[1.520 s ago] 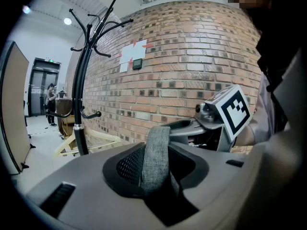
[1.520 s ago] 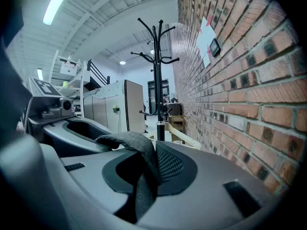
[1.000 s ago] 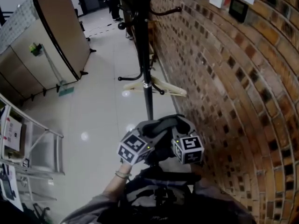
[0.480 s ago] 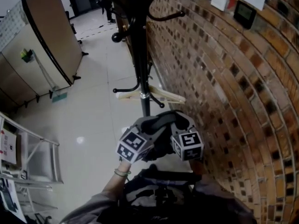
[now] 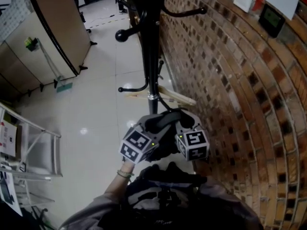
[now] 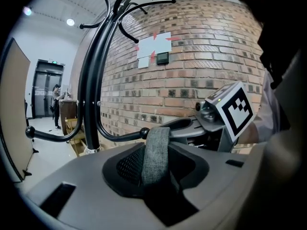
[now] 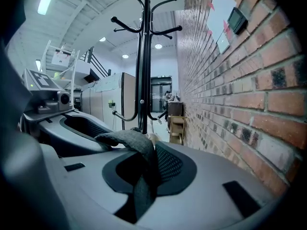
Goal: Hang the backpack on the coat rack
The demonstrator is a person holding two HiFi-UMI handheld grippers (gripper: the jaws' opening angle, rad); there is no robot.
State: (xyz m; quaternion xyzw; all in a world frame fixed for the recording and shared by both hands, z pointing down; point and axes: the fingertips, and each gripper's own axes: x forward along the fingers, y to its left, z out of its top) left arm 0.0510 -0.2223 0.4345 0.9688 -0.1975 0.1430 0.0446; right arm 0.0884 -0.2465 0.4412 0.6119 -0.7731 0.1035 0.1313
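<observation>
The backpack (image 5: pixel 163 198) hangs low against your body, at the bottom of the head view, below both grippers and clear of the rack (image 5: pixel 152 47). Its grey strap (image 5: pixel 160 121) arches up between your two tools. Your left gripper (image 5: pixel 149 129) is clamped on one end of the strap (image 6: pixel 156 152), which runs upright through its dark pads. Your right gripper (image 5: pixel 186 122) is clenched on the other end, where the strap (image 7: pixel 134 145) folds over and drops down between its jaws. The two grippers sit side by side, close together, their marker cubes facing up at you.

The rack's black pole stands just beyond the grippers. A curved lower hook (image 5: pixel 134 87) sticks out to the left above them, and a knobbed arm (image 5: pixel 123 34) sits higher up. A pale wooden piece (image 5: pixel 176 96) lies across behind the pole. The brick wall (image 5: pixel 230 80) runs along your right, shiny floor (image 5: pixel 100 119) spreads to the left, and a tall cabinet (image 5: pixel 48 37) stands well apart at far left.
</observation>
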